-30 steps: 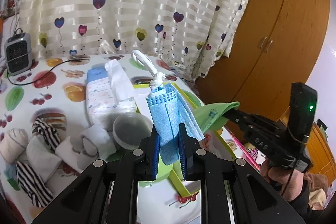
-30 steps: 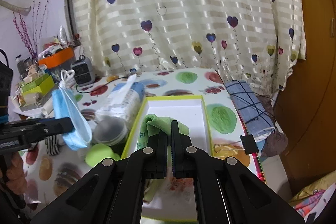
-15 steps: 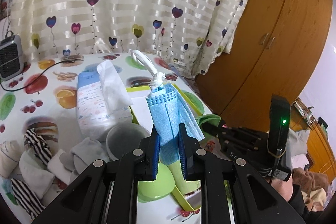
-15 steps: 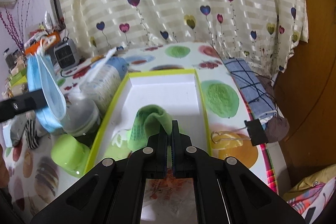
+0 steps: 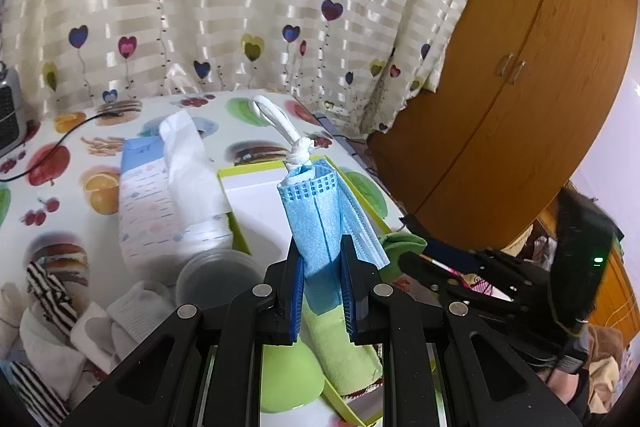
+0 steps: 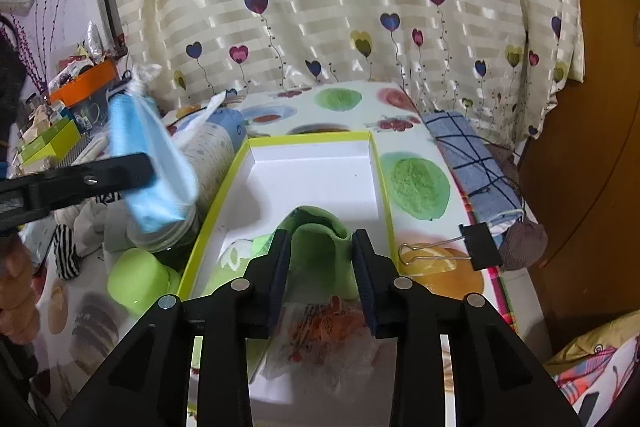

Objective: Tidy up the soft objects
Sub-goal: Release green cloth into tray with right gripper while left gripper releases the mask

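Observation:
My left gripper (image 5: 320, 263) is shut on a folded blue face mask (image 5: 320, 215) with a knotted white ear loop, held upright above the table; the mask also shows in the right wrist view (image 6: 148, 163). My right gripper (image 6: 320, 251) is open, its jaws on either side of a green cloth (image 6: 320, 243) that lies in the white tray with a yellow-green rim (image 6: 376, 171). The green cloth also shows in the left wrist view (image 5: 344, 351), below the mask.
A tissue pack (image 5: 160, 195), a clear lidded cup (image 5: 216, 279), a green cup (image 6: 136, 279) and several white and striped socks (image 5: 52, 307) lie left of the tray. A blue checked cloth (image 6: 472, 163) and a binder clip (image 6: 476, 247) lie right of it.
My right gripper has opened and let go of the green cloth, which now rests in the tray. My left gripper, still holding the mask, has moved closer to the tray.

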Tool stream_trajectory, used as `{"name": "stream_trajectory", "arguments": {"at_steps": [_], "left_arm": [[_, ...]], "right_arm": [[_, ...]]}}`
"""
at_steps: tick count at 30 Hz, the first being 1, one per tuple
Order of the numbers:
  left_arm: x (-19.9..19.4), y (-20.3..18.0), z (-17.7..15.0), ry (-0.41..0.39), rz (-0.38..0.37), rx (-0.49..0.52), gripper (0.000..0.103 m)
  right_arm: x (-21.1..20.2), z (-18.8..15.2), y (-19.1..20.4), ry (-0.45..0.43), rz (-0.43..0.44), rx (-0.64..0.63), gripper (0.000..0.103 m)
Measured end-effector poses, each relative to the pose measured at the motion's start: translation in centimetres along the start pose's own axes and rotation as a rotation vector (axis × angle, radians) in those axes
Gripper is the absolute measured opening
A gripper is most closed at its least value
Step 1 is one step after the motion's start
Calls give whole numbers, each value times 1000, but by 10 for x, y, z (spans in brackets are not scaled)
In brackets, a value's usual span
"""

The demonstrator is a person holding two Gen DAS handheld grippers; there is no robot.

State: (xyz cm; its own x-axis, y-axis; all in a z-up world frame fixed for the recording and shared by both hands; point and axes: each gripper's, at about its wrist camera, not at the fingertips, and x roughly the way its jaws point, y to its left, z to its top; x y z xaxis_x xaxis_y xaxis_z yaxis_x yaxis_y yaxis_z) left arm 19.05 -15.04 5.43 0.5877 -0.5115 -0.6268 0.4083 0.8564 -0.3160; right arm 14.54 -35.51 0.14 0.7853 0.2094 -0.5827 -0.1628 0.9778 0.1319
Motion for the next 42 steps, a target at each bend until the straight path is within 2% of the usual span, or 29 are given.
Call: {"name": "stream_trajectory", "arguments": {"at_steps": [8,14,17,19,22,25,38,40,42], "left_arm": [[34,-1,1,90,8,15,15],[49,-8,3,109,26,61,16],[56,-7,6,111,54,80,21],[60,-5,7,111,69,81,32],[62,-1,9,111,74,63,39],[57,0,9,99,86,66,39],[13,-17,3,23,52,87,40],[4,-18,-1,14,51,89,40],[-2,-18,-5,7,57,91,40]], "right_arm": [[-17,0,-2,-38,-5,20,33],[-20,-3,-3,-40,0,27,33],[-21,-4,-2,-42,3,25,33],[-21,-4,-2,-44,4,24,33],[-22,-4,-1,-46,6,21,33],[-24,-4,-1,-48,8,18,33],[-31,-4,8,-60,24,14,33],[-32,-5,10,-55,26,15,46],[-35,-7,13,-54,31,13,49]]}}
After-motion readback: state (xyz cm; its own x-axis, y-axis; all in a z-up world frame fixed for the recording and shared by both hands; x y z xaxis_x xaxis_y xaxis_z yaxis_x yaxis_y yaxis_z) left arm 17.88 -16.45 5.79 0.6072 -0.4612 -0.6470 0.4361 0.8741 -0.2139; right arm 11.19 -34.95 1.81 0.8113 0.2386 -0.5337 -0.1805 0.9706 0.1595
